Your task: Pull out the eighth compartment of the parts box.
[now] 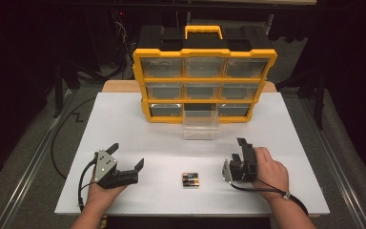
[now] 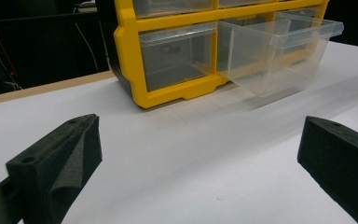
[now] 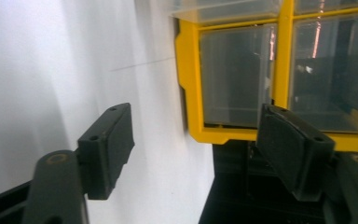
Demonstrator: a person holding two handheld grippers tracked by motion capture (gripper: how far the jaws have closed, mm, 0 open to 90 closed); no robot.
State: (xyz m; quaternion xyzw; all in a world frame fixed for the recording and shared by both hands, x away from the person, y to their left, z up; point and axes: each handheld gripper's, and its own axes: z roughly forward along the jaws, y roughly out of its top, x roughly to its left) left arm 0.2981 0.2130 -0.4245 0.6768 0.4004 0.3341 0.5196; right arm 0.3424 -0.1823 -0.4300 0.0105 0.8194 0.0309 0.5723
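Two batteries [image 1: 190,180] lie side by side on the white table [image 1: 124,124], near the front edge, between my two grippers. To their left, my left gripper [image 1: 127,155] [image 2: 198,135] rests open with wide jaws and nothing between them. My right gripper [image 1: 240,149] [image 3: 196,116] is to the right of the batteries, rolled on its side, open and empty. Both point toward the yellow organizer [image 1: 205,81] [image 2: 168,93] [image 3: 191,93] at the back. Its bottom middle clear drawer [image 1: 200,125] [image 2: 279,51] [image 3: 223,7] is pulled out and looks empty.
The organizer has three rows of clear drawers and a yellow carry handle [image 1: 203,30] on top. A black cable [image 1: 62,129] trails off the table's left side. Bare white tabletop lies between the grippers and the drawer.
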